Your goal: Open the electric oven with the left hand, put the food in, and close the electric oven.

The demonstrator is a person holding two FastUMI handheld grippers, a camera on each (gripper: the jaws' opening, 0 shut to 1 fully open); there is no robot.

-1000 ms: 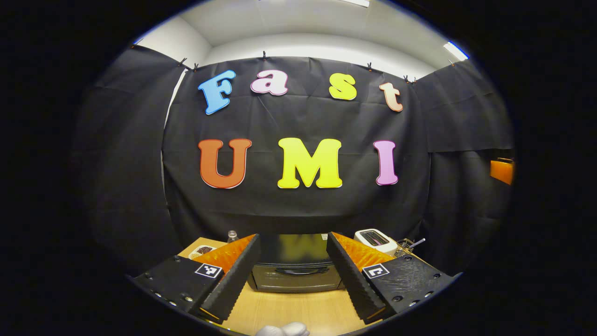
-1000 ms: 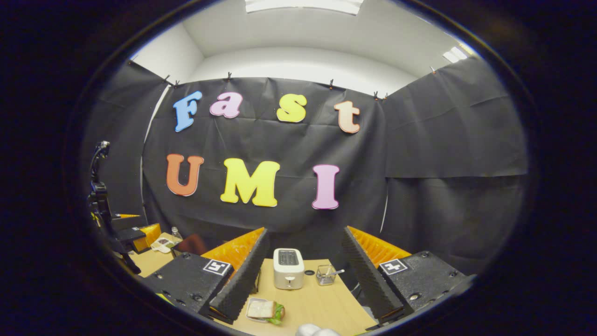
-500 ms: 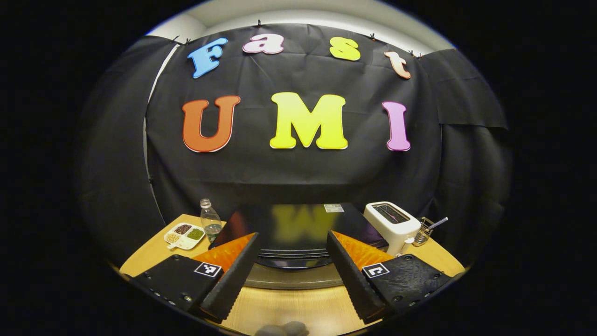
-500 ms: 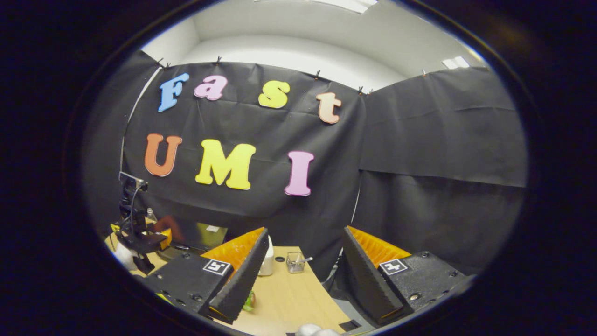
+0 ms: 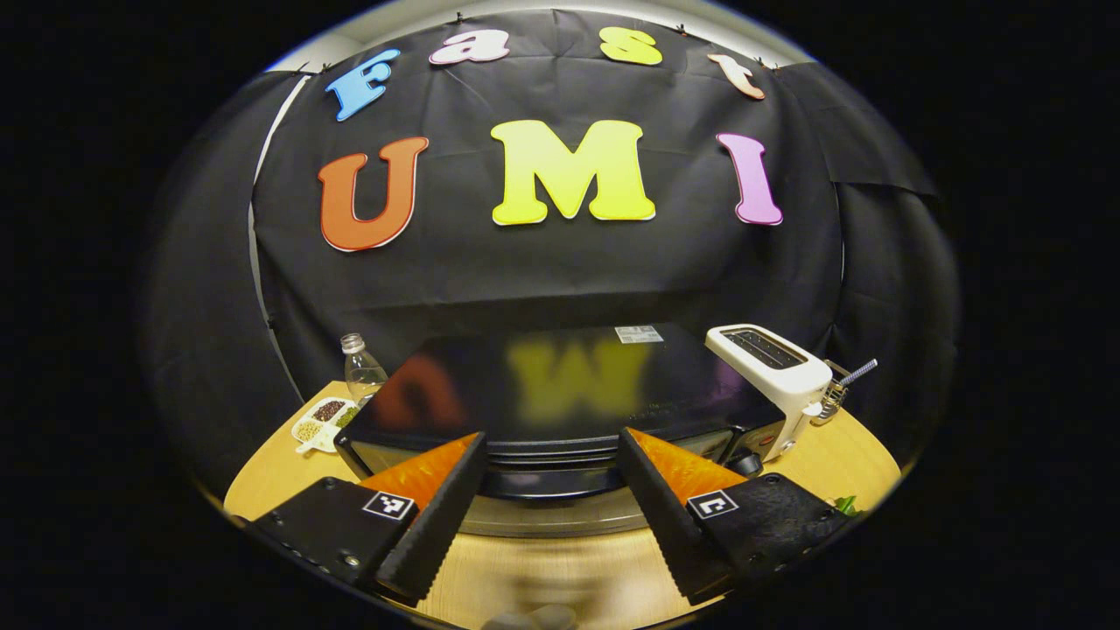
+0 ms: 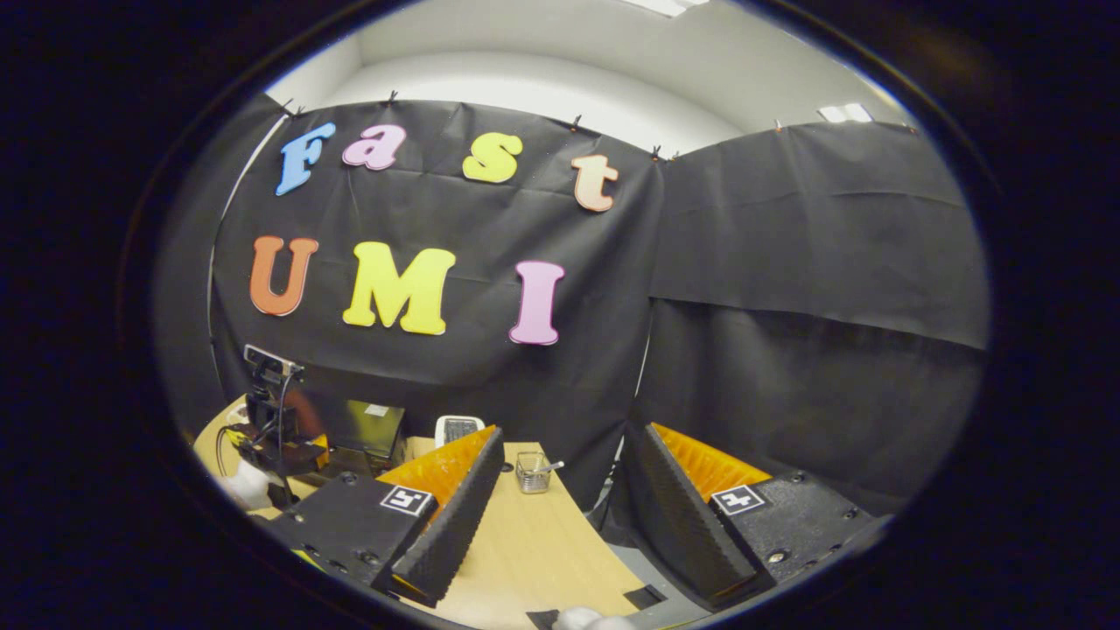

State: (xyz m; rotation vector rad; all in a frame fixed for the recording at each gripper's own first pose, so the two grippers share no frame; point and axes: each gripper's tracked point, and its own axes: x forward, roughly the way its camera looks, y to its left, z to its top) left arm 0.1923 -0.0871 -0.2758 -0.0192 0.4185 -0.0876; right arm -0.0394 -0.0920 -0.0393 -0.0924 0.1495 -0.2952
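Observation:
The black electric oven (image 5: 560,385) stands on the wooden table (image 5: 534,577) with its door shut. Its dark handle (image 5: 551,483) runs along the top front edge. My left gripper (image 5: 551,435) is open, close above that front edge, and the handle shows between the two fingers without either one pressing on it. A green leafy scrap of the food (image 5: 844,503) peeks in at the right edge. My right gripper (image 6: 569,429) hangs open and empty over the table's right end (image 6: 542,551). In the right gripper view, the left gripper (image 6: 280,437) and a gloved hand (image 6: 249,486) are beside the oven (image 6: 372,429).
A white toaster (image 5: 770,367) stands right of the oven, with a glass cup holding a spoon (image 5: 836,394) behind it. A clear bottle (image 5: 359,367) and a divided dish of beans (image 5: 324,420) sit to the oven's left. Black cloth walls close the booth.
My left gripper has moved forward and down to the oven's front edge, so the oven looms larger. The right gripper view has swung right, and the sandwich has left it.

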